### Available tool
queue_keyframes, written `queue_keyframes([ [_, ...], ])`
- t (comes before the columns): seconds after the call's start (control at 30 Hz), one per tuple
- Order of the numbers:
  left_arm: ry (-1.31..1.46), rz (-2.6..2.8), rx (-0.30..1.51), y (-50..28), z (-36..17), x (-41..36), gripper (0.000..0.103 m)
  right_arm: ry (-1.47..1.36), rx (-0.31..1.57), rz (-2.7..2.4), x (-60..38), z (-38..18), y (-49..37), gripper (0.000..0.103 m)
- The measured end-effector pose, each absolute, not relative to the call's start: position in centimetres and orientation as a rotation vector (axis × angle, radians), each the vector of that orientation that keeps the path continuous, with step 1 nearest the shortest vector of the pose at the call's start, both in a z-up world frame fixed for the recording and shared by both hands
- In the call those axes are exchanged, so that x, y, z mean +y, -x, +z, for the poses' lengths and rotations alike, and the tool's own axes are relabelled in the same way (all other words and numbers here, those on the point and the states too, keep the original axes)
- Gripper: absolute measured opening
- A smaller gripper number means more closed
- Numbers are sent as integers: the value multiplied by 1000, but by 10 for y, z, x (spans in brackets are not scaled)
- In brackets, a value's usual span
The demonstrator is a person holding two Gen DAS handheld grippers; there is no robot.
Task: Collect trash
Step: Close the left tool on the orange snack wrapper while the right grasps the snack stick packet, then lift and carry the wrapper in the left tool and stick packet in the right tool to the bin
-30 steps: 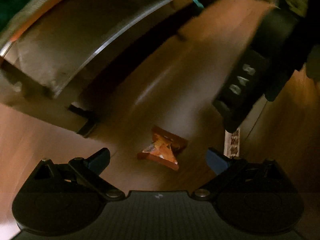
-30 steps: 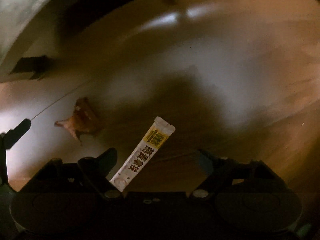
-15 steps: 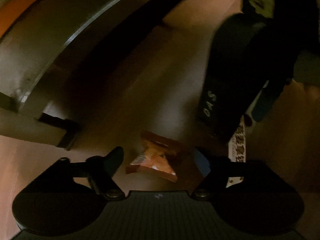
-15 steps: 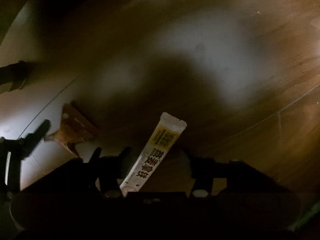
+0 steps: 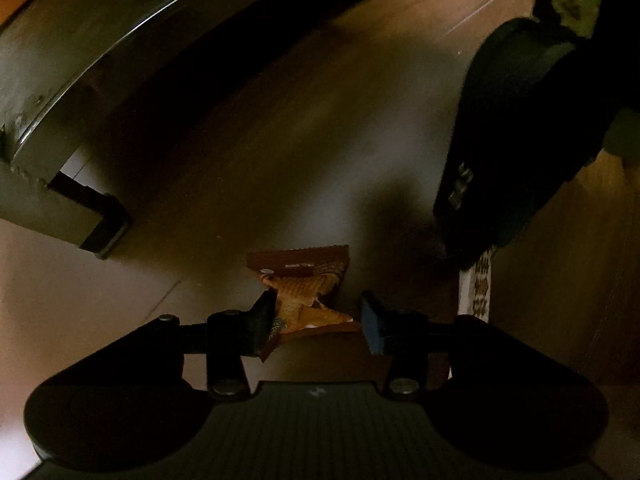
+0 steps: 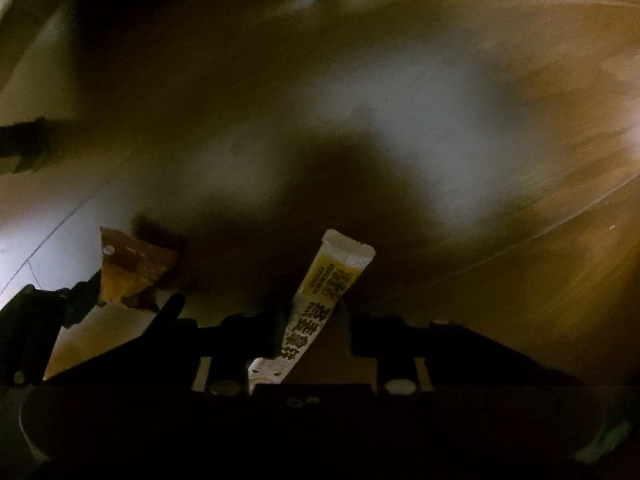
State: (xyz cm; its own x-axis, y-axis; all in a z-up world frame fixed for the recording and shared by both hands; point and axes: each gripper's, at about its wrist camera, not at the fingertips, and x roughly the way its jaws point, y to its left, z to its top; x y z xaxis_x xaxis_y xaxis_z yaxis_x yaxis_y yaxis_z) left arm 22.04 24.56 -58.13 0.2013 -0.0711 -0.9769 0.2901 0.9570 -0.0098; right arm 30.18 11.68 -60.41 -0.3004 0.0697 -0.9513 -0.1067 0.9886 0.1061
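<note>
Left wrist view, wrapper: the brown-orange snack wrapper (image 5: 306, 296) lies crumpled on the wooden floor (image 5: 280, 140), out in the open and away from the grey furniture base (image 5: 60, 204) at the left.
Left wrist view, grip: the left hand-held gripper (image 5: 316, 316) points steeply down with its jaws closing; the wrapper sits between them, the left pad touching its edge, the right pad just short of it, so it is not yet clamped.
Left wrist view, reason: straddling the crumpled middle gives the pads something raised to pinch.
Left wrist view, change: 1 second ago the jaws stood wide and higher above the wrapper; now they are low and narrow.
Right wrist view, sachet: the white-and-yellow stick sachet (image 6: 320, 300) lies flat on the floor, its long side running forward.
Right wrist view, grip: the right hand-held gripper (image 6: 310, 320) is closing across the sachet's narrow width; pads look against it, though darkness hides firm contact.
Right wrist view, change: 1 second ago these jaws were wide apart.
</note>
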Motion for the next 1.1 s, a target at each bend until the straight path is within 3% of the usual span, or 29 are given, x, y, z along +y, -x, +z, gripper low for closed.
queue_keyframes([
  [0.2,-168,-281,1310,-219,-571,240,43,86,1738,249,87,-562,-311,23],
  [0.43,-166,-310,1268,-222,-513,230,43,95,1599,269,53,-495,-312,21],
  [0.77,-246,-346,1085,-223,-360,184,43,169,1218,418,-5,-315,-298,21],
  [1.1,-216,-293,917,-212,-195,132,43,161,991,475,-95,-148,-261,21],
])
